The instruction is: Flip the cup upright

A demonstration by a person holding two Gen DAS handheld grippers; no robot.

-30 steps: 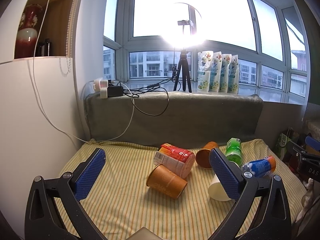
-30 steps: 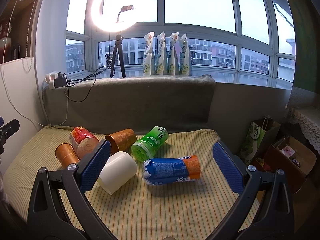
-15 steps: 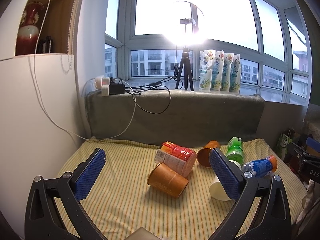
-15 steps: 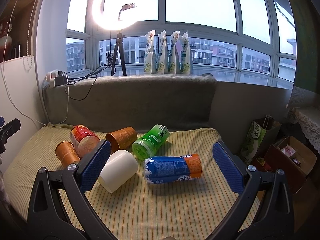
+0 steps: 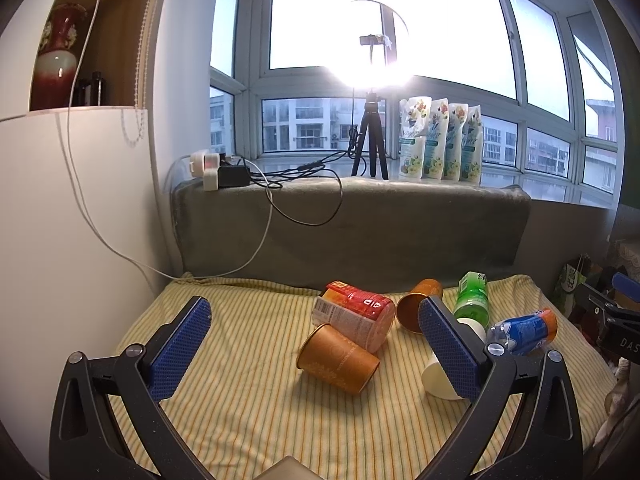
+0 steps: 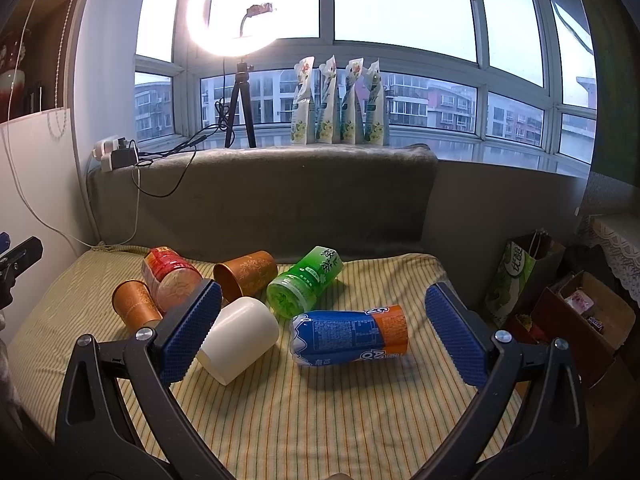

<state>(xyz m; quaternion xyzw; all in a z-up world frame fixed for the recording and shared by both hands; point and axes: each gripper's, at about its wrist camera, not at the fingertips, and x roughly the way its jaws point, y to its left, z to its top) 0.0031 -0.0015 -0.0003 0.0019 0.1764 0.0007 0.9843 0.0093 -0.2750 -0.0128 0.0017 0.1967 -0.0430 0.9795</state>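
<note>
- Striped yellow cloth [image 6: 320, 408] covers the low surface on which every container lies, backed by a grey padded ledge [image 6: 280, 196] below the window
- Lit ring light [image 6: 232, 12] stands on a black tripod [image 6: 240, 112] on the sill, beside four upright refill pouches [image 6: 340, 104]
- Left gripper [image 5: 316, 344] hangs above the near edge of the cloth, its blue-padded fingers spread wide with nothing between them; the orange paper cup lies ahead in the gap
- Right gripper [image 6: 324, 336] hangs likewise, fingers wide apart and empty, the blue bottle ahead between them
- Blue bottle [image 6: 348, 338] with an orange end lies on its side near the middle of the cloth
- White cup [image 6: 240, 340] lies on its side just left of the blue bottle, partly behind the right gripper's left finger
- Green bottle [image 6: 306, 280] lies on its side behind the white cup and the blue bottle
- Red-labelled container [image 5: 354, 314] lies on its side and appears to touch the orange paper cup, though the contact is hard to confirm
- Orange paper cup [image 5: 338, 360] lies on its side, not upright, at the left of the group
- Copper-coloured cup [image 6: 246, 278] lies on its side between the red-labelled container and the green bottle
</note>
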